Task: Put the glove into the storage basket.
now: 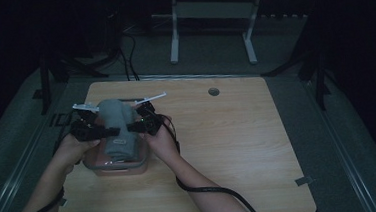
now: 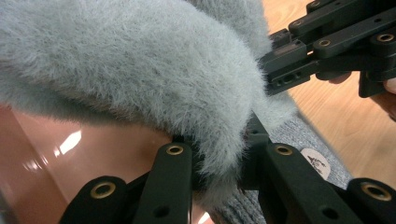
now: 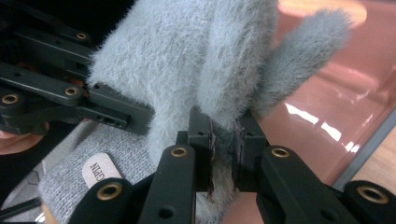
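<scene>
Grey fuzzy cloth [image 1: 112,116], soft like a scarf or a sock cuff, is held up between the two grippers over a pinkish see-through box [image 1: 114,164] near the left front of the wooden table [image 1: 229,148]. The left gripper [image 1: 88,128] pinches one edge of it: in the left gripper view its black jaws are drawn narrow on a tuft of the fuzz [image 2: 219,154]. The right gripper [image 1: 142,121] does the same from the other side, and in the right gripper view its two pads clamp a fold of the same cloth [image 3: 224,135].

Under the fuzzy piece lies a flatter grey knitted cloth [image 1: 121,145], resting in the box. It carries a small pale oval label [image 3: 100,170] with dark letters that read roughly "OPIN"; the rest of the print is cut off. The same label [image 2: 316,162] appears in the left gripper view, with a small dark mark too blurred to read.

Each gripper's camera sees the other gripper's black linkage just beside the cloth, crowding the space above the box. The box's clear reddish wall [image 3: 327,116] glints behind the cloth.

Farther back, the table has a round hole [image 1: 213,91] near its far edge. Beyond it stand white metal legs [image 1: 173,37] on a dark floor, with black cables [image 1: 127,55] trailing.
</scene>
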Demonstrator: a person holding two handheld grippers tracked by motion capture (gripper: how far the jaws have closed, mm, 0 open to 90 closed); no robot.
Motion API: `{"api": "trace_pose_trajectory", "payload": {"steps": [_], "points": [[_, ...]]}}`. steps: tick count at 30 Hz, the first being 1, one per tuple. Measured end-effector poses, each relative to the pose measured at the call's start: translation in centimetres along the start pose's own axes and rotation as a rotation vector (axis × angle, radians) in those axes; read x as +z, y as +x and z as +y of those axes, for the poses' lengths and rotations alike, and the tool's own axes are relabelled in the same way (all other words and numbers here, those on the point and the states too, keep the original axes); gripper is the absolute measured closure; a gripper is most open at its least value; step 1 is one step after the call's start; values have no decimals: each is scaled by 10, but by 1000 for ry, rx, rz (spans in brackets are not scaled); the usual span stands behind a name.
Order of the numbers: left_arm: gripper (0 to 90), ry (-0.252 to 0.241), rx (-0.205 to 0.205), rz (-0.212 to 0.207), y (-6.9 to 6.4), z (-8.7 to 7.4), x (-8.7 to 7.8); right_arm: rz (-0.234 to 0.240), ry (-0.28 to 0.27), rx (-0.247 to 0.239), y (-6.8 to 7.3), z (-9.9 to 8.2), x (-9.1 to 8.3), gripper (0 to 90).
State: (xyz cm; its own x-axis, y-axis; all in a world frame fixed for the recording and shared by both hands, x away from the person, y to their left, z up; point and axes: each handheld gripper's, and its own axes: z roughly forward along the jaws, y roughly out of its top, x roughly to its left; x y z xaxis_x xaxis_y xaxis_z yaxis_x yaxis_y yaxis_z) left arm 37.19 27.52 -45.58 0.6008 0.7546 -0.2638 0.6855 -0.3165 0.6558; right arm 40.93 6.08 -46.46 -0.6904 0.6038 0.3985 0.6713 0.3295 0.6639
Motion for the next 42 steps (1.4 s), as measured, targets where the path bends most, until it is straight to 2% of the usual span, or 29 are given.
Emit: {"api": "trace_pose_trajectory", "payload": {"steps": [4,7,13,17,20,23,27,28,29,30,34,36,39,41,42], "points": [[790,56,-8,39,1,0,13,-53,32,-7,-2,-4,12,804],[789,102,4,68,0,2,23,-104,64,-26,-2,-5,20,801],[788,146,-14,62,3,0,39,-164,119,-61,-4,-7,25,728],[784,190,-47,59,6,-2,53,-164,83,-99,-1,-5,14,634],[770,203,-69,58,8,-3,57,-147,35,-105,0,-3,2,581],[694,223,-66,100,7,-3,57,-138,-1,-107,-1,-3,-10,552],[503,220,-31,178,4,-3,57,-120,-21,-99,-6,-7,-19,516],[453,221,-31,211,3,-2,57,-112,-24,-103,-7,-9,-21,491],[370,229,-18,256,2,-2,58,-105,-21,-100,-9,-10,-22,475],[313,230,2,282,1,-2,59,-101,-15,-103,-10,-12,-22,455],[201,238,36,363,-4,-2,59,-93,-7,-97,-18,-17,-24,350],[166,223,34,370,-5,-3,57,-86,-10,-85,-22,-20,-25,280],[100,167,17,357,-2,-4,50,-72,-3,-104,-27,-23,-29,201],[82,102,-5,363,-1,-6,43,-60,3,-112,-30,-25,-32,201],[68,71,-3,371,-2,-7,40,-65,3,-115,-31,-25,-34,201]]}}
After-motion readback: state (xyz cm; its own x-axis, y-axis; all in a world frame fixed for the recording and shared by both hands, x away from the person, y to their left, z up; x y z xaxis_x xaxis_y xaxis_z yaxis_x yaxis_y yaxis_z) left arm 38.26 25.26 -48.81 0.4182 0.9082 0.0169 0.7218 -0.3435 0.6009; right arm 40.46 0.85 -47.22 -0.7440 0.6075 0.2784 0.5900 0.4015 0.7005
